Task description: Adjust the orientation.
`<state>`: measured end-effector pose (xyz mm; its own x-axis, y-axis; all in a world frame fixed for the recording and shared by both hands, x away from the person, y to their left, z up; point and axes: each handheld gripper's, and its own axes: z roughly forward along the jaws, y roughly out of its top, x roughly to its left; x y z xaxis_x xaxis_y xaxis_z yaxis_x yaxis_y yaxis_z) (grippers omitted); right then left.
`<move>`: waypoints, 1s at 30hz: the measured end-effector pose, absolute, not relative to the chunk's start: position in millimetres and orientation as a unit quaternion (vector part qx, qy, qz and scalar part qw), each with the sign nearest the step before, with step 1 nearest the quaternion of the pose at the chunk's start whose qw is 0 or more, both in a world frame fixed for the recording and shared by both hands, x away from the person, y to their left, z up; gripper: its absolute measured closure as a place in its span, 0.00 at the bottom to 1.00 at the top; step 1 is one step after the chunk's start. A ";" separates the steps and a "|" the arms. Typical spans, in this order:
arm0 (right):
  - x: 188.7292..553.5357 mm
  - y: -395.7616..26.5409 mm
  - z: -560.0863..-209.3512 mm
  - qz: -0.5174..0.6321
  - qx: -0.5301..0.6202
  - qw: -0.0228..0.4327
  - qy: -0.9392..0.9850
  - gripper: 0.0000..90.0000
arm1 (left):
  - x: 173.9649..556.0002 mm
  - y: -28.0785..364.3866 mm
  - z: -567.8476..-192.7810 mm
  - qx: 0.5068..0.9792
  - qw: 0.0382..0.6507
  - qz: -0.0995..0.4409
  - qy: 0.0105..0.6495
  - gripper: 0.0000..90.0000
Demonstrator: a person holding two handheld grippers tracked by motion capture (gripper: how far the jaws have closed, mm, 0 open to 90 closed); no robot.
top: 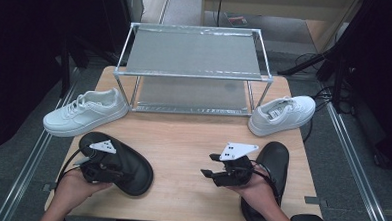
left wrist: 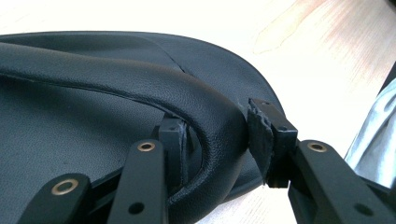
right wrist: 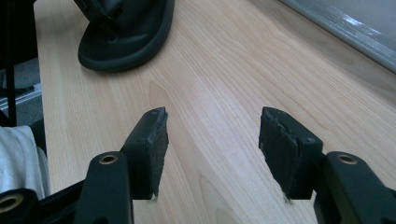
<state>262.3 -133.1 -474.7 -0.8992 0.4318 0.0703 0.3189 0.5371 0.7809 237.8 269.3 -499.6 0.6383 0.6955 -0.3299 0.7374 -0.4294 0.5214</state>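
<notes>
At the near edge of the table (top: 180,190), I have my left gripper (top: 103,170) clamped on the padded rim of the left black slip-on shoe (top: 126,167); in the left gripper view one pad sits inside the opening and the other presses the outside of the collar (left wrist: 205,121), so the rim runs straight between the jaws. I judge that hold is chosen because the collar is the one firm edge that lets the shoe be lifted without folding. My right gripper (top: 212,175) hangs with its jaws wide and nothing between them, a little above bare wood, the pads (right wrist: 156,140) well apart; its partner, the second black slip-on shoe (top: 274,164), lies just behind that hand at the table's right edge, untouched. Farther off, a white sneaker (top: 84,110) rests at the left and another white sneaker (top: 284,113) at the right, each just beside a foot of the two-tier metal shoe rack (top: 194,55). Both shelves stand bare, which suggests to me the pairs are laid out for loading onto it.
</notes>
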 end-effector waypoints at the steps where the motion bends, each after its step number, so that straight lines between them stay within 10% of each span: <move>1: 262.2 -133.1 -474.8 0.429 0.215 0.066 0.875 0.48 | 237.7 268.8 -498.5 0.846 0.325 -0.033 0.422 0.68; 30: 263.7 -138.3 -470.7 0.444 0.223 0.067 0.865 0.47 | 273.3 200.3 -458.3 0.832 0.358 -0.050 0.422 0.69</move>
